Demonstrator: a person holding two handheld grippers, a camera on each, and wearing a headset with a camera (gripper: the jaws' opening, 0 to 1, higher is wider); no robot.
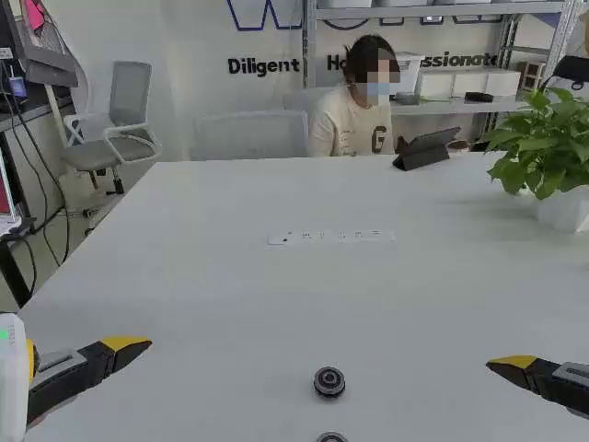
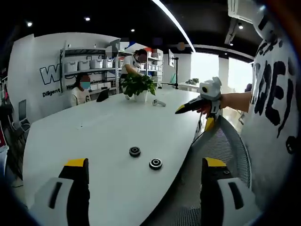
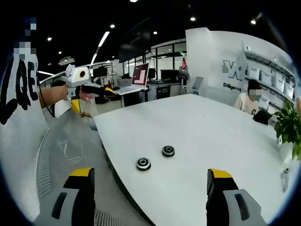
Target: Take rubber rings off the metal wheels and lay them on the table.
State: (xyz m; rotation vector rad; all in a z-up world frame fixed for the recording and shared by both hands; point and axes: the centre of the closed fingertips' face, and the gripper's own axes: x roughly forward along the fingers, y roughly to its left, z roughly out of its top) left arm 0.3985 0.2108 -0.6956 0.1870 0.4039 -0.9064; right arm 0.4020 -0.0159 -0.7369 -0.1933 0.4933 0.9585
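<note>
We find the left gripper (image 1: 140,349) at the left edge of the head view, held low over the near part of the table (image 1: 276,295) and pointing inward. Its own view shows the jaws spread wide with nothing between them. It touches neither wheel.

At centre, near the table's front edge, lie two wheels: the far wheel (image 1: 329,381) and the near wheel (image 1: 331,438), the latter cut by the bottom of the head view. They lie flat, close together but not touching, roughly midway between the two grippers. Each shows a dark outer band around a lighter middle. We take this band to be the ring (image 1: 317,382), though the wheels are too small to confirm detail. We see no loose ring on the table.

At right, the right gripper (image 1: 502,366) points inward, well apart from the wheels. Its own view shows the jaws likewise wide open and empty.

Assessment: no part of the task is done. Both rings appear to be in place and none is laid down. Remaining work: bring the grippers to a wheel, steady it with one, peel the ring off with the other, set the ring on the table, then repeat for the second wheel.
</note>
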